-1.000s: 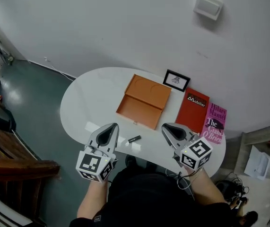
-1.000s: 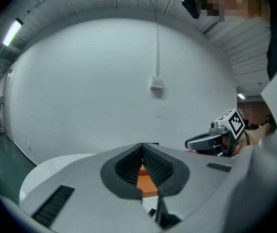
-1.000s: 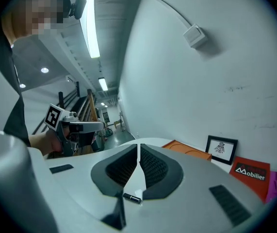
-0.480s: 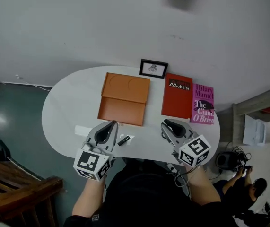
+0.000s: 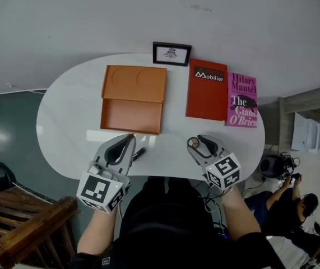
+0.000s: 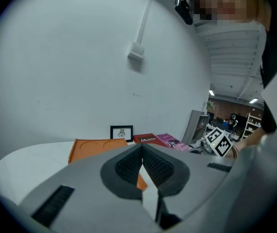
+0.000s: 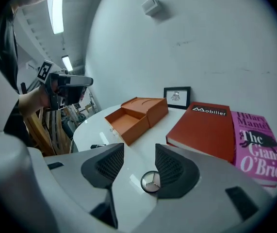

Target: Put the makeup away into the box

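An open orange box [image 5: 131, 100] lies on the white oval table [image 5: 64, 116]; it also shows in the right gripper view [image 7: 136, 115]. A small black makeup tube [image 5: 139, 153] lies near the front edge, just right of my left gripper [image 5: 128, 140], which is shut and empty [image 6: 142, 152]. My right gripper [image 5: 199, 141] hangs low over the table's front right with its jaws opening. A small round silver-topped makeup pot [image 7: 151, 181] stands on the table between them, beside the right pad, and the left pad is clear of it. In the head view the pot [image 5: 193, 143] sits at the gripper's tips.
A small framed picture [image 5: 171, 53] stands at the back edge behind the box. A red book [image 5: 207, 88] and a pink book [image 5: 241, 100] lie side by side at the right. A wooden bench [image 5: 19, 228] stands at the lower left beyond the table.
Both grippers have come down toward the table's front edge. The right jaws, shut before, now stand apart, with the round pot showing between them. The left stays shut.
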Demonstrator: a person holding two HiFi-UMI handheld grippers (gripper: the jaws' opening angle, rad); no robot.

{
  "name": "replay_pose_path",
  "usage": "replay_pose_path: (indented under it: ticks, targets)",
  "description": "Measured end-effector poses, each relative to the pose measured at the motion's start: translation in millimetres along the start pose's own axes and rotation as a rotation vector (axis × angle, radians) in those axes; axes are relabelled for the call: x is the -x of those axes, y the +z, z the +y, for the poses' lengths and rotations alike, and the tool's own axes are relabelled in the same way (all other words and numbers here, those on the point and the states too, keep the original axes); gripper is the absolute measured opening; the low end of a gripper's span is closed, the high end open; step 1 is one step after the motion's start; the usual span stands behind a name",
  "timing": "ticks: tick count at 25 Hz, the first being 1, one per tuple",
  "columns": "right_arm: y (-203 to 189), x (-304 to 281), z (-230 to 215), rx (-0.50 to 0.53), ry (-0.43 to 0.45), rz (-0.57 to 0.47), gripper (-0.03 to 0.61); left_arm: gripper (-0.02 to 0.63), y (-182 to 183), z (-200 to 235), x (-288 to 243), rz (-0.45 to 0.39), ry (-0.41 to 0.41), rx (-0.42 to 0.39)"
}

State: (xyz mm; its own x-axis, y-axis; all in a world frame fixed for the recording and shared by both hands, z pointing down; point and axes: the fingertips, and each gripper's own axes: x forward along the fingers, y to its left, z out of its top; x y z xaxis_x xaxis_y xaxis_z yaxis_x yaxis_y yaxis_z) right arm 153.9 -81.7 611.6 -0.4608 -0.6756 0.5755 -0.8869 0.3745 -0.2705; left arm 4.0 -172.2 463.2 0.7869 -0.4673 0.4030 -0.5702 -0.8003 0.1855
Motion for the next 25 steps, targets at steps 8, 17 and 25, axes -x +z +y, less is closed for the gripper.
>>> replay_pose_path:
  ticks: [8, 17, 25]
  targets:
    - [-58.2, -30.6, -23.7, 0.047, -0.046, 0.111, 0.222, 0.012, -49.1, -14.7, -21.6, 0.109, -0.035, 0.034]
    - [-87.4, -46.8, -26.3, 0.138, -0.067, 0.23, 0.221, 0.012, -52.3, -21.3, -21.1, 0.088, -0.031, 0.068]
    - [-28.7, -18.0, -20.9, 0.176, -0.078, 0.165, 0.221, 0.012, 2.2, -16.3, 9.4, -0.059, 0.006, 0.041]
